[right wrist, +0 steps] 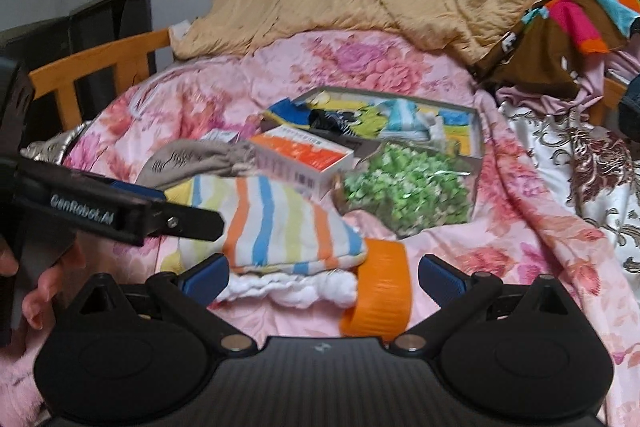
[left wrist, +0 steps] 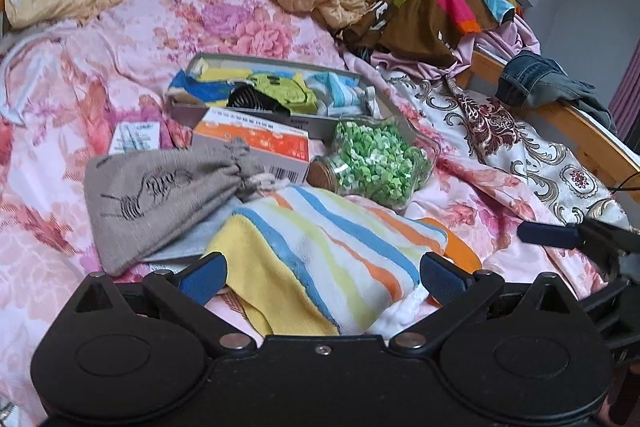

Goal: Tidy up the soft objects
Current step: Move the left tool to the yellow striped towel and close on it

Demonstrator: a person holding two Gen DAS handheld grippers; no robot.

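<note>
Both grippers hung low over the bed (left wrist: 240, 23), each spread wide and holding nothing. The left gripper (left wrist: 322, 277) faced the striped cloth (left wrist: 332, 251), its blue pads either side of the near edge but not closed on it. The right gripper (right wrist: 324, 277) sat in front of the same cloth (right wrist: 280, 223), with an orange band (right wrist: 380, 291) lying between its fingers beside the cloth's white underside.

The cloth lay folded on the floral sheet, overlapping a grey pouch (left wrist: 160, 199). Just behind it stood an orange carton (left wrist: 256, 143) and a bag of green bits (left wrist: 372, 163), and farther back an open box (left wrist: 288, 95) already held other bright soft things. That box was probably where the cloth belonged.

Several slips looked possible. A shallow pinch on the top layer could let the fold fall open when lifted. The pouch, tucked against the cloth, might be dragged along. Carrying the cloth back over the carton and bag could knock them, and the bag looked loosely closed, though the blur made that hard to judge. The right gripper closing here could catch the band instead of fabric.
</note>
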